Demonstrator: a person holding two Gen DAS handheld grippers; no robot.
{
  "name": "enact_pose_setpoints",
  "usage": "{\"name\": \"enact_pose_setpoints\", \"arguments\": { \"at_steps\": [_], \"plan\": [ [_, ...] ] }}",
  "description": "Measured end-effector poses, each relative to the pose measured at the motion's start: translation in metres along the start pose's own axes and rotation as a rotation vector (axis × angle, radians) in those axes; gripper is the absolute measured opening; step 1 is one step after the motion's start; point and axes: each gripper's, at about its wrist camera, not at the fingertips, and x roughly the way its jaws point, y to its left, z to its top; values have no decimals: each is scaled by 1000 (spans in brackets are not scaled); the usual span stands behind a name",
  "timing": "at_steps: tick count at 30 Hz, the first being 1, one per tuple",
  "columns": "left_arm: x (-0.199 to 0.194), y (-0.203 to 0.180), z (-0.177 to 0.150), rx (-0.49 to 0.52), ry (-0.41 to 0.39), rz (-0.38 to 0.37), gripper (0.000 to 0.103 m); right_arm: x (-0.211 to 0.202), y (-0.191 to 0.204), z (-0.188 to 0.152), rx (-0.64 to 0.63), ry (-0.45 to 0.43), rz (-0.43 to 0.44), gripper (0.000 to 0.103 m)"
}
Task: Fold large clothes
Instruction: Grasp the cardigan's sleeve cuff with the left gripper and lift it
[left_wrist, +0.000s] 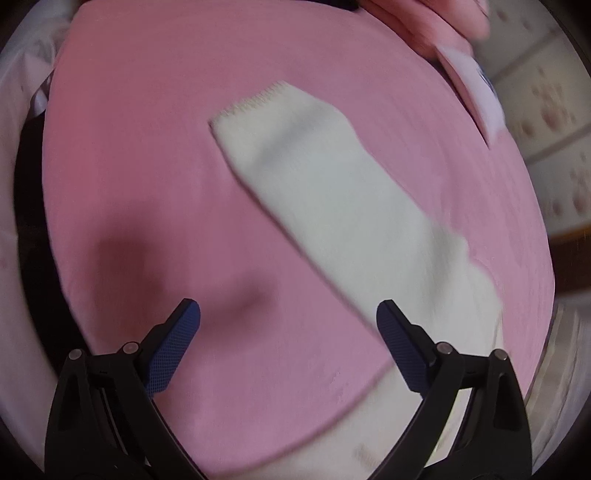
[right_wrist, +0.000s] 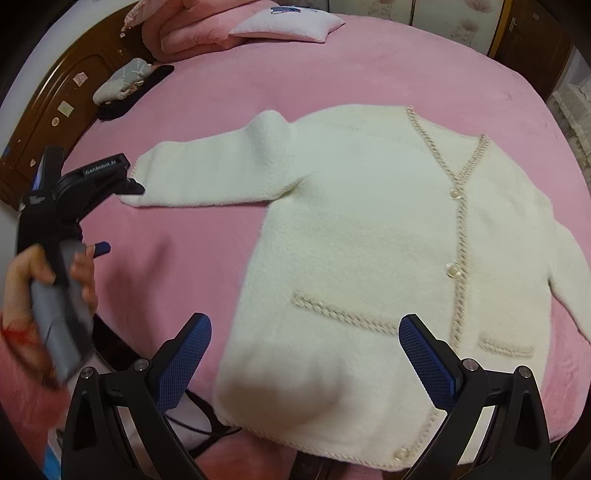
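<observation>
Blur softens the cardigan sleeve in the left view, its far end cut off. Left gripper and right gripper both hover wide open, empty, over the pink bed.

I saw a bed under a pink sheet, a dark wooden headboard at upper left, pillows at top, and floral wardrobe doors upper right.

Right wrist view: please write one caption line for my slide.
White cardigan lies spread flat on a pink bed; both the right gripper and left gripper are open.
</observation>
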Motion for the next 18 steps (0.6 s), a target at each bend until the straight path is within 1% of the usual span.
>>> {"name": "enact_pose_setpoints", "arguments": {
  "at_steps": [1, 4, 6, 8, 9, 10, 11, 12, 13, 14, 15, 16, 17, 18],
  "plan": [
    [12, 6, 14, -38, -15, 7, 92, 6, -3, -1, 8, 8, 6, 103],
    [51, 34, 55, -152, -75, 11, 84, 37, 12, 13, 46, 39, 26, 103],
    [74, 48, 73, -185, -98, 7, 70, 59, 18, 21, 61, 53, 19, 103],
    [102, 60, 92, -176, -86, -2, 67, 77, 17, 26, 60, 60, -11, 103],
    [116, 66, 102, -163, -93, -21, 67, 88, 21, 34, 54, 64, -26, 103],
    [121, 70, 108, -152, -115, -38, 67, 94, 18, 35, 49, 67, -32, 103],
    [124, 72, 112, -137, -155, -56, 66, 99, 16, 39, 47, 64, -39, 103],
    [124, 72, 116, -119, -203, -73, 58, 105, 18, 47, 46, 48, -46, 103],
    [124, 72, 118, -101, -237, -86, 47, 107, 14, 48, 49, 32, -44, 103],
    [125, 71, 121, -94, -247, -100, 24, 109, 10, 50, 53, 15, -47, 103],
    [127, 71, 121, -102, -242, -111, 14, 114, 10, 57, 61, 1, -58, 103],
    [127, 73, 123, -126, -241, -132, 7, 118, 6, 59, 69, -3, -60, 103],
    [125, 78, 125, -164, -252, -171, 5, 122, 5, 63, 76, -4, -58, 103],
    [119, 79, 124, -189, -268, -193, 5, 126, 4, 68, 87, -7, -56, 103]
  ]
}}
